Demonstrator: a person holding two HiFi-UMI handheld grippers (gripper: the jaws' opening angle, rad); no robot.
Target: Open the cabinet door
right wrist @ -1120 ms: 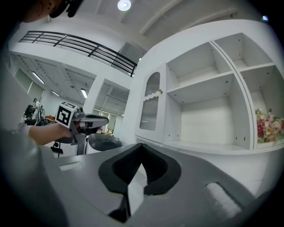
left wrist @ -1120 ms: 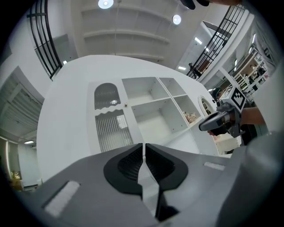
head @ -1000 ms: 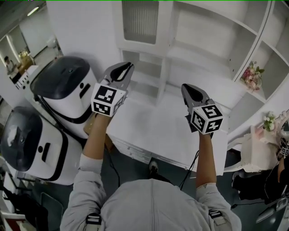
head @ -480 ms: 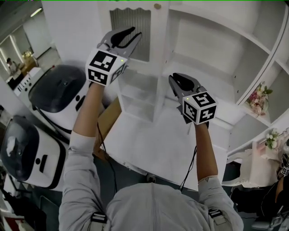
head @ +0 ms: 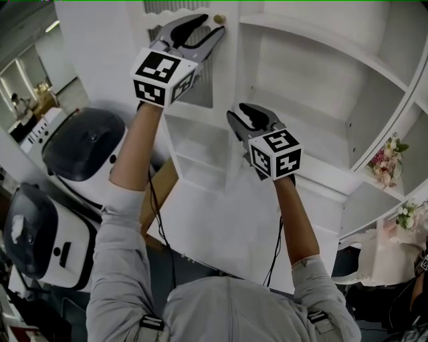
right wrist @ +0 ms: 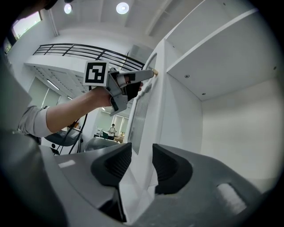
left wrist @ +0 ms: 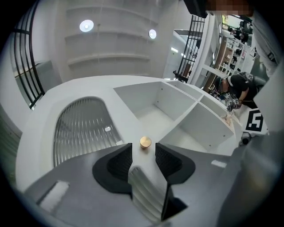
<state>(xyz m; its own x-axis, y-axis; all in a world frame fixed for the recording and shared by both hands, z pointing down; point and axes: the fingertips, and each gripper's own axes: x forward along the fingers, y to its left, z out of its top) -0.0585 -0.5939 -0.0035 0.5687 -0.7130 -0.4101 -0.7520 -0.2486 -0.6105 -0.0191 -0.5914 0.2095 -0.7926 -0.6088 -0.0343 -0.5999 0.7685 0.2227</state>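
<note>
left gripper view: small round brass knob (left wrist: pixel 145 142) mid-frame on white ribbed-glass cabinet door (left wrist: pixel 82 133), just ahead of left gripper (head: pixel 208 27); jaws just opened, empty. right gripper (right wrist: pixel 142 150) jaws just opened too, nothing clamped. door looks shut; grasp and pull remain.

"What does the frame lose?"
"The white cabinet door (head: pixel 224 67) and its ribbed glass panel (head: pixel 170 6) run off the head view's top edge."
"Anything unreadable?"
"A distant standing person (right wrist: pixel 112 129), too small for detail."
</note>
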